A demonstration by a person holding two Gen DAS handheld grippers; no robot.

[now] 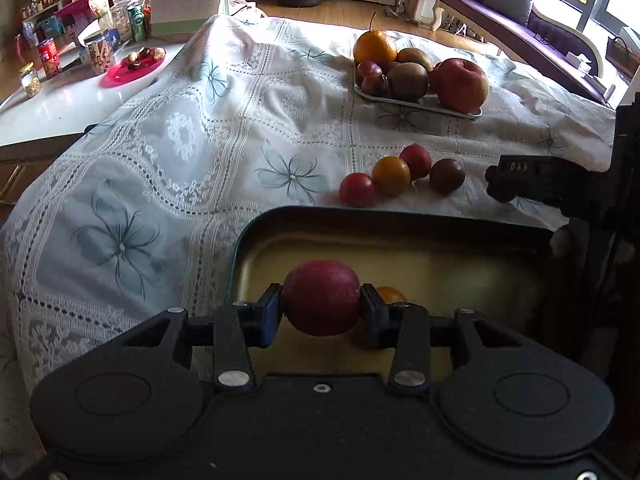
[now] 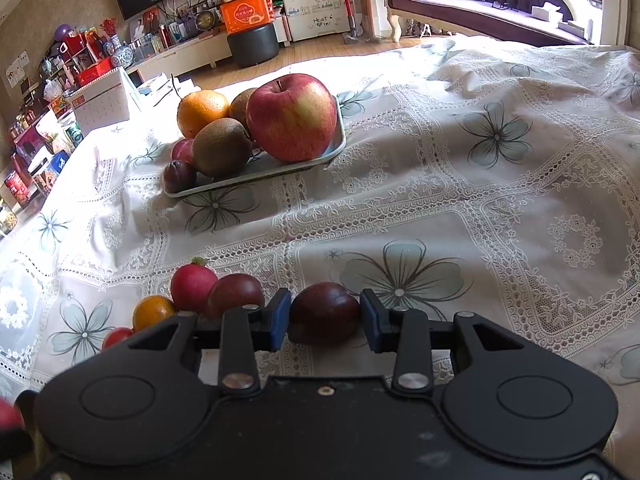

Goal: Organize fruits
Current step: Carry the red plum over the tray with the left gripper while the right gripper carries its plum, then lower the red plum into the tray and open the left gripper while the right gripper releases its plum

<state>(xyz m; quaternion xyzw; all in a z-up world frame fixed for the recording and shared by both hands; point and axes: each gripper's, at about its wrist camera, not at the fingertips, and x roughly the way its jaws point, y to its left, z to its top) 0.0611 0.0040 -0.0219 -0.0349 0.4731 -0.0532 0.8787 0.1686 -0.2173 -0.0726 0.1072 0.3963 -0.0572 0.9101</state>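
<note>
1. Left hand-held gripper [image 1: 322,309] clamped on a red plum [image 1: 321,297], held over the dark-rimmed tray [image 1: 400,220]; I'd lower close to the tray floor before releasing so it doesn't roll, clear of the orange fruit [image 1: 390,294] already in there.
2. Right hand-held gripper [image 2: 325,314]: pads straddle a dark plum [image 2: 324,314] on the table cloth [image 2: 480,200]; can't tell if closed. Squeeze gently, skin looks smooth, slippery.
3. Loose plums [image 2: 234,294] just beside, others in far tray [image 2: 256,176].
</note>
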